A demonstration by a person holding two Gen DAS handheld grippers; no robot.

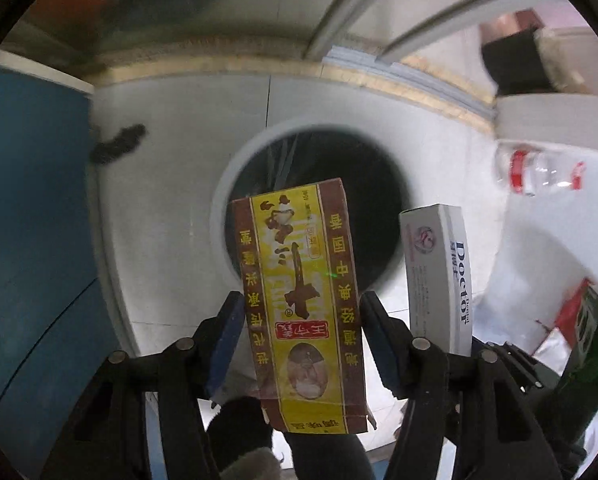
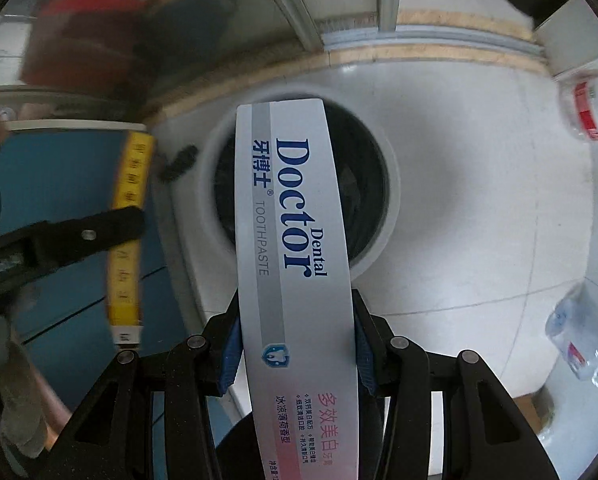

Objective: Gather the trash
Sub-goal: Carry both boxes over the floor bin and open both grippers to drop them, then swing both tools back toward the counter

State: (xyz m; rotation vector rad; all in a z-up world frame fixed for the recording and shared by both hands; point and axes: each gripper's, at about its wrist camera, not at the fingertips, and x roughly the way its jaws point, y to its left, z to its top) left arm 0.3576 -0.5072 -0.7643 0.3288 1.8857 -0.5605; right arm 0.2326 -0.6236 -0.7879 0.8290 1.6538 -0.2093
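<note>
My left gripper is shut on a brown and yellow drink carton and holds it over a round white trash bin with a dark opening. My right gripper is shut on a white Dental Doctor toothpaste box, held over the same bin. The toothpaste box also shows at the right of the left wrist view. The carton's yellow edge and a left finger show at the left of the right wrist view.
The bin stands on a white tiled floor. A blue panel is at the left. Clear plastic bottles lie at the right, one also in the left wrist view. A green bottle is at lower right. A dark scrap lies by the panel.
</note>
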